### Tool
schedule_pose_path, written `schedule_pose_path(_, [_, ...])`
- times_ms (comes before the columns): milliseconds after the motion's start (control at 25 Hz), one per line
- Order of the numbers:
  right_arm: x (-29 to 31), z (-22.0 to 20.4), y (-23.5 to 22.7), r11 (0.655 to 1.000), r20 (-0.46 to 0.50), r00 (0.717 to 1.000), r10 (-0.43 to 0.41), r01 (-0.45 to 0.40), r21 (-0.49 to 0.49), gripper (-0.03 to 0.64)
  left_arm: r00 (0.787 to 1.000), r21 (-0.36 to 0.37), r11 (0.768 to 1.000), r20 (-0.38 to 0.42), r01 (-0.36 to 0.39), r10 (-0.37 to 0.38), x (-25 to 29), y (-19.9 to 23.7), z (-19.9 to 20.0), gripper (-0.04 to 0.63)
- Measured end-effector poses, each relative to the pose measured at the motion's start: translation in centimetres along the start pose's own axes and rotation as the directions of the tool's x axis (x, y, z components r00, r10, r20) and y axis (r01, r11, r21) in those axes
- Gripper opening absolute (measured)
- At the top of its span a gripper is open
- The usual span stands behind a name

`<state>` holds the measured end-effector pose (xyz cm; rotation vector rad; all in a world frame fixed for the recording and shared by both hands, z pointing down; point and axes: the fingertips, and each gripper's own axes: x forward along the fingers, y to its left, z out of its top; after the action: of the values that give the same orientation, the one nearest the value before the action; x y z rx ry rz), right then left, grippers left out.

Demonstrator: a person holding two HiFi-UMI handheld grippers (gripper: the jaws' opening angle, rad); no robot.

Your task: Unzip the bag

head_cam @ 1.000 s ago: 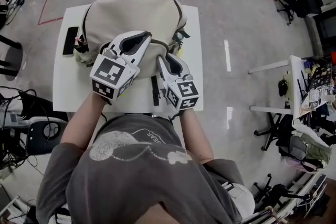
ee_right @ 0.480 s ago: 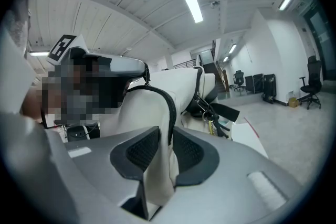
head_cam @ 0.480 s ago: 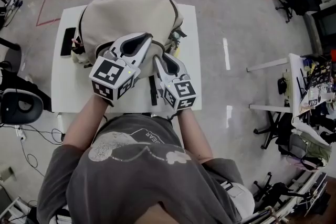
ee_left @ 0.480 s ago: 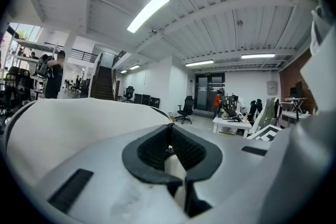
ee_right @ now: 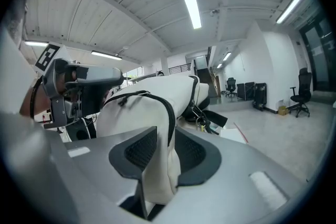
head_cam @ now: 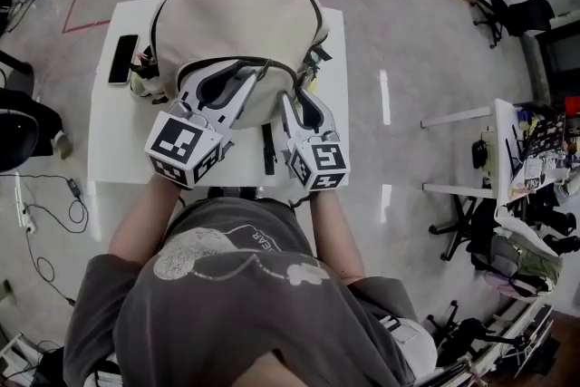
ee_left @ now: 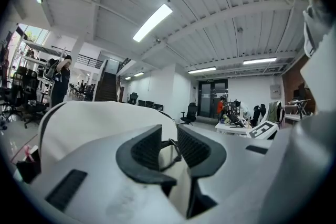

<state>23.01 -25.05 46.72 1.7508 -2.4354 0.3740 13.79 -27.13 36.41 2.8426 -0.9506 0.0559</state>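
The beige bag (head_cam: 240,23) lies on the white table (head_cam: 113,149), at 12 o'clock from you. Your left hand-held gripper (ee_left: 168,148) is clenched on the thin dark zip pull (ee_left: 176,150), near the bag's 6 o'clock edge. Your right hand-held gripper (ee_right: 164,148), at 3 o'clock of the left one, is grasping a fold of the bag with the black zip (ee_right: 170,113) on it. Its jaws have just been opening a bit, and the cloth fills the gap between them. A black phone (head_cam: 122,59) lies at the bag's 9 o'clock.
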Motion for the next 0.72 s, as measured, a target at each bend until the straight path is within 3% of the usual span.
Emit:
schedule_pose_path(120, [-0.9,0.2,-0.2,1.0,0.015,1.0,-0.024,0.024,-0.001,0.106,1.0,0.0,1.0,0.009,-0.024,0.024,-1.8,0.2,-0.4,0.098])
schedule_pose_path(400, [-2.0,0.4,-1.5,0.998,0.045,0.998,-0.054,0.053,0.024,0.098,0.996,-0.088,0.993,-0.039,-0.078,0.075,-3.7,0.7,-3.1,0.097])
schedule_pose_path(720, [-1.2,-1.3,-5.7,0.994,0.033,0.997,-0.067,0.065,0.084,0.029,0.98,-0.051,0.98,-0.056,-0.194,0.191,-3.6,2.1,-3.3,0.034])
